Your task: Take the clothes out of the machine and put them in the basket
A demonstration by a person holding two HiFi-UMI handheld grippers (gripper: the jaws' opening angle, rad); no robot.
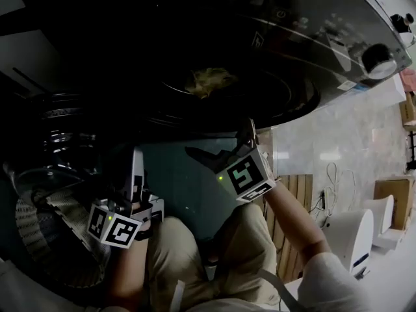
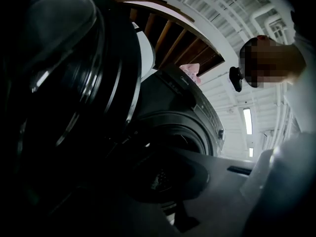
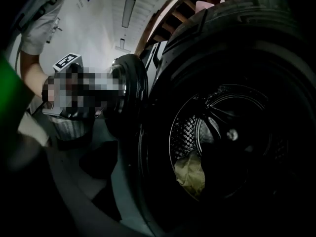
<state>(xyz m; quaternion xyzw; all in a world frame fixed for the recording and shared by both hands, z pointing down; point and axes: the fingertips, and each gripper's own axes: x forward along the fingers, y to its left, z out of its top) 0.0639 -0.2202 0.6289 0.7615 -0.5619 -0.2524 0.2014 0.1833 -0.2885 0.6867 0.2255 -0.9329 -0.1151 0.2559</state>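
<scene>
The dark front-loading washing machine [image 1: 305, 51] fills the top of the head view, with its drum mouth [image 1: 227, 93] open. A yellowish cloth [image 1: 208, 82] lies inside the drum, and it shows low in the drum [image 3: 190, 174] in the right gripper view. My right gripper [image 1: 224, 151] is just below the drum mouth, open and empty. My left gripper [image 1: 133, 174] hangs lower left beside the basket [image 1: 45, 229], holding nothing I can see; its jaws are too dark to read. The basket's inside is in shadow.
The round glass door [image 2: 64, 83] stands swung open at the left [image 1: 52, 119]. My knees [image 1: 175, 239] are under the grippers. A white appliance [image 1: 351, 236], cardboard boxes [image 1: 390, 197] and cables lie on the pale floor at the right.
</scene>
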